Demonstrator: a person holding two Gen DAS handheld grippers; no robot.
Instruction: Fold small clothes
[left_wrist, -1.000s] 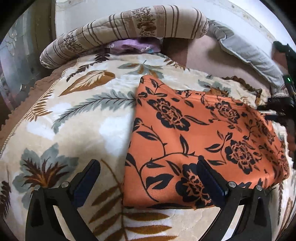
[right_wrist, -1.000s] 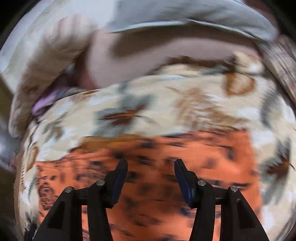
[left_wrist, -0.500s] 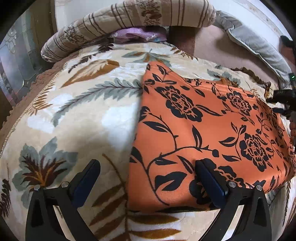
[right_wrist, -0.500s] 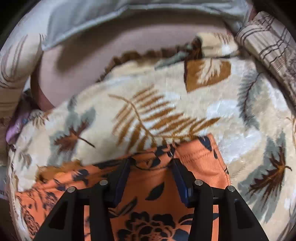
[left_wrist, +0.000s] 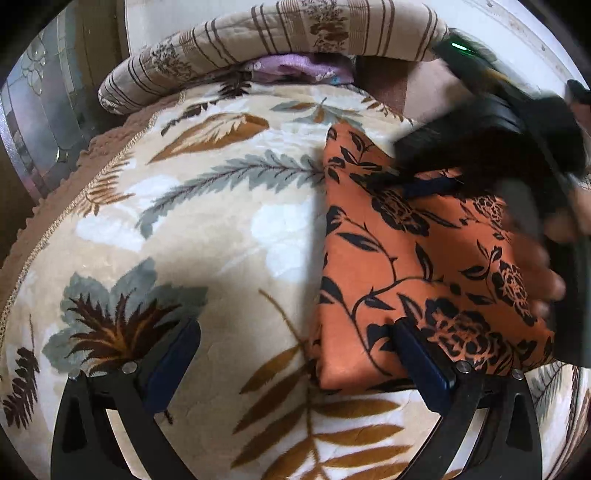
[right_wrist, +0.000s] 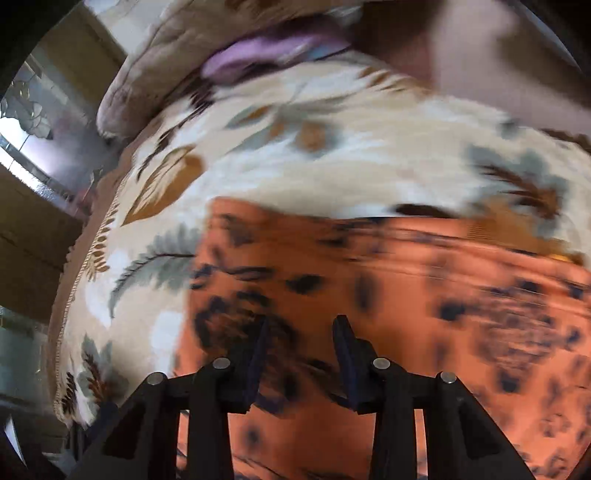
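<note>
1. Our left gripper (left_wrist: 295, 354) stands wide apart and empty, tilted steeply down over the leaf-print blanket (left_wrist: 207, 229); one fingertip (left_wrist: 413, 343) sits at the near corner of the orange floral cloth (left_wrist: 424, 266), the other on bare blanket beside it.
2. Our right gripper (right_wrist: 301, 332) points steeply down over the same cloth, its jaws narrow and just now closing. Blur hides whether fabric is between the pads, so we cannot tell if it has a hold.
3. In the left wrist view the right gripper (left_wrist: 424, 186) lies across the cloth's far part, with the person's hand (left_wrist: 543, 266) behind it.
4. Risk: closing while sweeping could pinch only the top layer, or nothing, dragging the fold askew.
5. Risk: the left finger could snag the corner and rumple it.
</note>
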